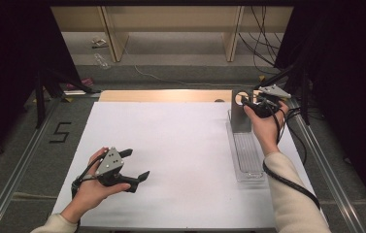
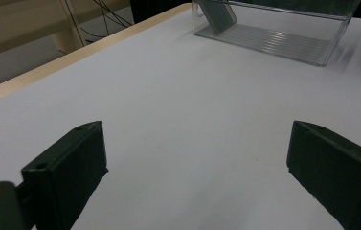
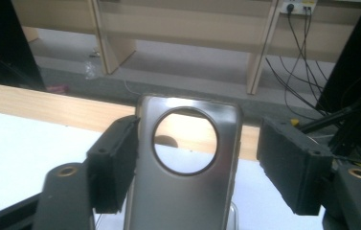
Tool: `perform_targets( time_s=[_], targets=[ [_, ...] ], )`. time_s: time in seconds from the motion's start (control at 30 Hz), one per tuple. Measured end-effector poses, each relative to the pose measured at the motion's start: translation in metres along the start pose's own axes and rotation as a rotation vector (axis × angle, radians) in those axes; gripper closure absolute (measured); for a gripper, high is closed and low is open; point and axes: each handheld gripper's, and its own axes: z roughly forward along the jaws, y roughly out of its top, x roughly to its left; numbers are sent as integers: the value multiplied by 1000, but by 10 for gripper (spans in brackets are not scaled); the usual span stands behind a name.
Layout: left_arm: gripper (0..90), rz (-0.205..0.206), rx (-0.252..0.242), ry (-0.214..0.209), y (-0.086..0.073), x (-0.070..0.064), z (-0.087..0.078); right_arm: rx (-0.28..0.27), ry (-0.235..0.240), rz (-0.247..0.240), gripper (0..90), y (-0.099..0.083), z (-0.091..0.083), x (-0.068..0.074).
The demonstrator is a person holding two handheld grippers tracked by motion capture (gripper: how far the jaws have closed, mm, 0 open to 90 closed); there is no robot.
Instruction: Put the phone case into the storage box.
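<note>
We see the metal plate with a round hole [image 3: 185,177] standing in the clear tray [image 1: 248,160] at the right. Our right gripper [image 3: 195,163] is open around it, one jaw touching. A bump could tip it. Our left gripper [image 1: 134,167] waits wide open, empty, lower left.

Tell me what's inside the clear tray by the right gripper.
One grey phone case stands upright at the far end of the clear tray, between the right gripper jaws. The tray's remaining slots look empty; the case's foot is hidden.

Probably a lab: black curtains [image 1: 6,73], metal rails [image 1: 20,155], loose cables [image 1: 260,43].
</note>
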Motion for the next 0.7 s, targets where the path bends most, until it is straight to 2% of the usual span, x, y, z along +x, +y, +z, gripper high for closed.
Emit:
perform_targets(
  time_s=[0.2,0.33,0.43,0.57,0.7],
  targets=[
    [61,1,3,6,0,0,0,-7,36,4,214,-4,-9,0],
    [61,1,5,11,0,1,0,-12,62,-13,164,-5,-16,4],
    [60,0,6,10,0,1,0,-13,79,-23,164,-7,-21,7],
    [61,0,4,10,0,1,0,-17,97,-3,164,-11,-28,9],
    [62,1,7,11,-1,1,0,-5,119,-11,165,-12,-32,12]
  ],
)
